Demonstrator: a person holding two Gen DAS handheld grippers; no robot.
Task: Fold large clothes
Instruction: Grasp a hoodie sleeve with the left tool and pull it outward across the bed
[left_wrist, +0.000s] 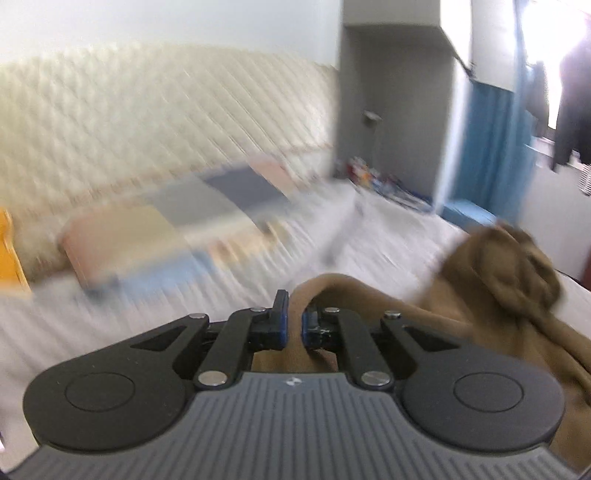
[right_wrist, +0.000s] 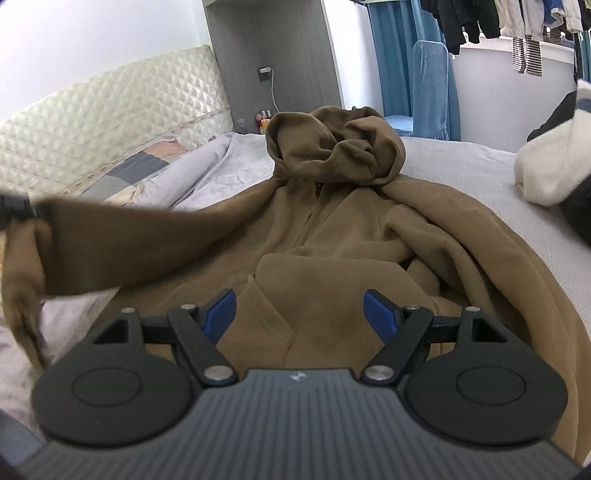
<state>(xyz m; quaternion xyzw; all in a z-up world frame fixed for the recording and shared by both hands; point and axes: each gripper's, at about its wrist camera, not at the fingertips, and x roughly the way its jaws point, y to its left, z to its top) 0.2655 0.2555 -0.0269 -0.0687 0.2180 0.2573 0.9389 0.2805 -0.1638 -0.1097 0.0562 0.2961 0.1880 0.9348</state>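
Your left hand-held gripper (left_wrist: 293, 325) pinches the brown hoodie (right_wrist: 332, 236) sleeve; your right hand-held gripper (right_wrist: 299, 314) gapes empty above the bed (right_wrist: 461, 162).

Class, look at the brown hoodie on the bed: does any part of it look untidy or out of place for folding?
Yes. The hood is bunched in a crumpled heap instead of lying flat on the brown hoodie.

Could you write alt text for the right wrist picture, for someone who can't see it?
A brown hooded zip jacket lies spread on a grey bed, its hood bunched near the quilted headboard. The open right tongs hover above its hem, while its sleeve is lifted at left.
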